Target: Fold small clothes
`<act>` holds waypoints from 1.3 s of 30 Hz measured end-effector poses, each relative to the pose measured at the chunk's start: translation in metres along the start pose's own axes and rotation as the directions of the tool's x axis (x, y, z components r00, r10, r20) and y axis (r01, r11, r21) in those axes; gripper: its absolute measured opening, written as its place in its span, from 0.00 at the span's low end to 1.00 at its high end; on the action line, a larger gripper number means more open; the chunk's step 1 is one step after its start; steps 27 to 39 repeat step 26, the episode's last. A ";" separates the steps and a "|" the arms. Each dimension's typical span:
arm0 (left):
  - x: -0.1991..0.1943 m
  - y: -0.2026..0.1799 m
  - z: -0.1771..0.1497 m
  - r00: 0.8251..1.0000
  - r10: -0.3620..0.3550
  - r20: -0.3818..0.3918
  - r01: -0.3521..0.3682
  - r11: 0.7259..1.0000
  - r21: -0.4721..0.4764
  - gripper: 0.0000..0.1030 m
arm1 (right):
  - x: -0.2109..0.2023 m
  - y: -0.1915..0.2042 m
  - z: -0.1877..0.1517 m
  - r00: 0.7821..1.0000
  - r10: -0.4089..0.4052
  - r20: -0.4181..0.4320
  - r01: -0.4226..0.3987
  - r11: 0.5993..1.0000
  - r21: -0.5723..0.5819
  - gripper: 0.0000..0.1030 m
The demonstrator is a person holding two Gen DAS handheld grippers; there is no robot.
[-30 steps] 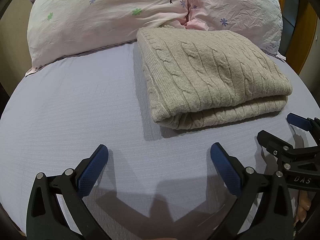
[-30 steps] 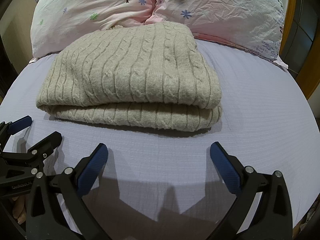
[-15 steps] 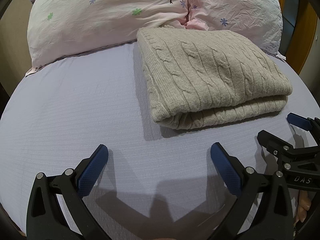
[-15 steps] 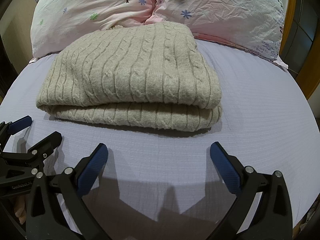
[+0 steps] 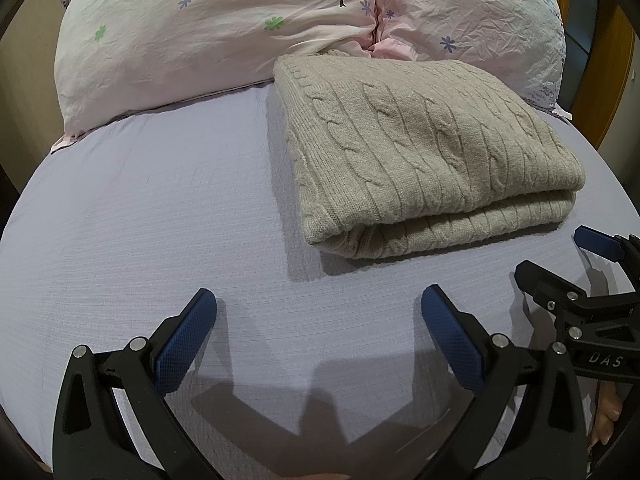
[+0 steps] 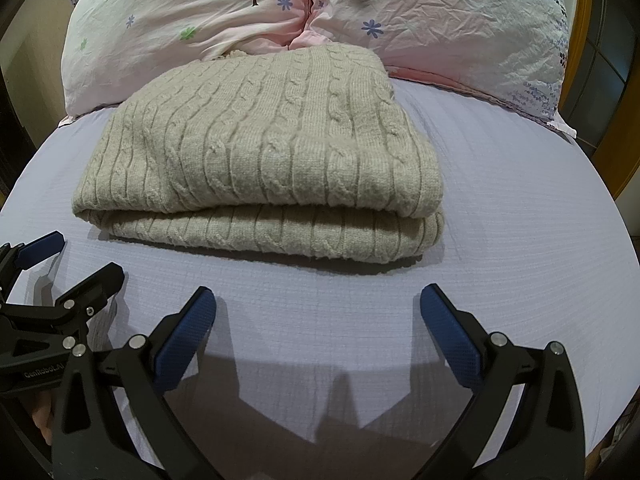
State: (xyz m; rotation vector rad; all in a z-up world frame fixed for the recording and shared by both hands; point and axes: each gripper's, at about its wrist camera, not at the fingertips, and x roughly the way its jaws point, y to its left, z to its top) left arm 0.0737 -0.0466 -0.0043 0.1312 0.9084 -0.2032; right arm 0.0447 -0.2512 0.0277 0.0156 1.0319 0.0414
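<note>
A beige cable-knit sweater (image 5: 420,152) lies folded in a neat rectangle on the lilac bed sheet (image 5: 160,220), its far edge against the pillows. It also shows in the right wrist view (image 6: 272,160). My left gripper (image 5: 318,312) is open and empty, hovering over bare sheet short of the sweater's near left corner. My right gripper (image 6: 318,312) is open and empty, just short of the sweater's near folded edge. Each gripper shows at the other view's side: the right one (image 5: 560,264), the left one (image 6: 76,260).
Two pink floral pillows (image 5: 224,36) (image 6: 440,20) lie across the head of the bed behind the sweater. A wooden frame (image 5: 616,72) stands at the far right. The sheet (image 6: 520,240) spreads left and right of the sweater.
</note>
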 end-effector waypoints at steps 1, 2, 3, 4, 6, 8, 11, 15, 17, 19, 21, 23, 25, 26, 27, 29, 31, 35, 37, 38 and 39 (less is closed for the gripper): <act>0.000 0.000 0.000 1.000 0.000 0.000 0.000 1.000 0.000 0.99 | 0.000 0.000 0.000 1.000 0.000 0.000 0.000 1.000 0.000 0.98; 0.000 0.000 0.000 1.000 0.000 0.000 0.000 1.000 0.000 0.99 | 0.000 -0.001 0.000 1.000 0.000 0.000 0.000 1.000 0.000 0.98; 0.000 0.000 0.000 1.000 0.000 0.000 0.000 1.000 0.000 0.99 | 0.000 -0.001 0.000 1.000 0.000 0.000 0.000 1.000 0.000 0.98; 0.000 0.000 0.000 1.000 0.000 0.000 0.000 1.000 0.000 0.99 | 0.000 -0.001 0.000 1.000 0.000 0.000 0.000 1.000 0.000 0.98; 0.000 0.000 0.000 1.000 0.000 0.000 0.000 1.000 0.000 0.99 | 0.000 0.000 0.000 1.000 -0.001 0.000 0.001 1.000 0.001 0.98; 0.000 0.000 0.000 1.000 0.000 0.000 0.000 1.000 0.000 0.99 | 0.001 0.000 0.000 1.000 -0.001 0.000 0.001 1.000 0.001 0.98; 0.000 0.000 0.000 1.000 0.000 0.000 0.000 1.000 -0.001 0.99 | 0.000 0.000 0.000 1.000 -0.001 0.000 0.001 1.000 0.001 0.98; 0.000 0.000 0.000 1.000 0.000 0.000 0.000 1.000 -0.001 0.99 | 0.001 0.000 -0.001 1.000 -0.001 0.001 0.001 1.000 0.001 0.98; 0.000 0.000 0.000 1.000 0.000 0.000 0.000 1.000 -0.001 0.99 | 0.001 0.000 0.000 1.000 -0.001 0.001 0.001 1.000 0.001 0.98; 0.000 0.000 0.000 1.000 0.000 0.000 0.000 1.000 -0.001 0.99 | 0.001 0.001 0.000 1.000 -0.001 0.000 0.001 1.000 0.002 0.98; 0.000 0.000 0.000 1.000 0.001 0.000 -0.001 1.000 -0.001 0.99 | 0.001 0.001 0.000 1.000 -0.001 0.000 0.001 1.000 0.001 0.98; 0.000 0.000 0.000 1.000 0.001 0.000 -0.001 1.000 -0.001 0.99 | 0.001 0.000 0.000 1.000 -0.001 0.000 0.001 1.000 0.001 0.98; 0.000 0.000 0.000 1.000 0.001 0.000 -0.001 1.000 -0.001 0.99 | 0.001 0.001 0.000 1.000 -0.001 0.000 0.001 1.000 0.001 0.98; 0.000 0.000 0.000 1.000 0.000 0.000 0.000 1.000 -0.001 0.99 | 0.001 0.000 0.000 1.000 -0.001 0.000 0.001 1.000 0.001 0.98; 0.000 0.000 0.000 1.000 0.000 0.000 0.000 1.000 -0.001 0.99 | 0.001 0.000 0.000 1.000 -0.001 0.000 0.001 1.000 0.001 0.98; 0.000 0.000 0.000 1.000 0.000 0.000 0.000 1.000 -0.001 0.99 | 0.001 0.000 0.000 1.000 -0.001 0.000 0.001 1.000 0.001 0.98; 0.000 0.000 0.000 1.000 0.000 0.000 0.000 1.000 -0.001 0.99 | 0.001 0.000 0.000 1.000 -0.001 0.000 0.001 1.000 0.001 0.98; 0.000 0.000 0.000 1.000 0.000 0.000 0.000 1.000 -0.001 0.99 | 0.001 0.000 0.000 1.000 -0.001 0.000 0.001 1.000 0.001 0.98; 0.000 0.000 0.000 1.000 0.000 0.000 0.000 1.000 -0.001 0.99 | 0.001 0.000 0.000 1.000 -0.001 0.000 0.001 1.000 0.001 0.98; 0.000 0.000 0.000 1.000 0.000 0.000 0.000 1.000 -0.001 0.99 | 0.001 0.000 0.000 1.000 -0.001 0.000 0.001 1.000 0.001 0.98; 0.000 0.000 0.000 1.000 0.000 0.000 0.000 1.000 -0.001 0.99 | 0.001 0.000 0.000 1.000 -0.001 0.000 0.001 1.000 0.001 0.98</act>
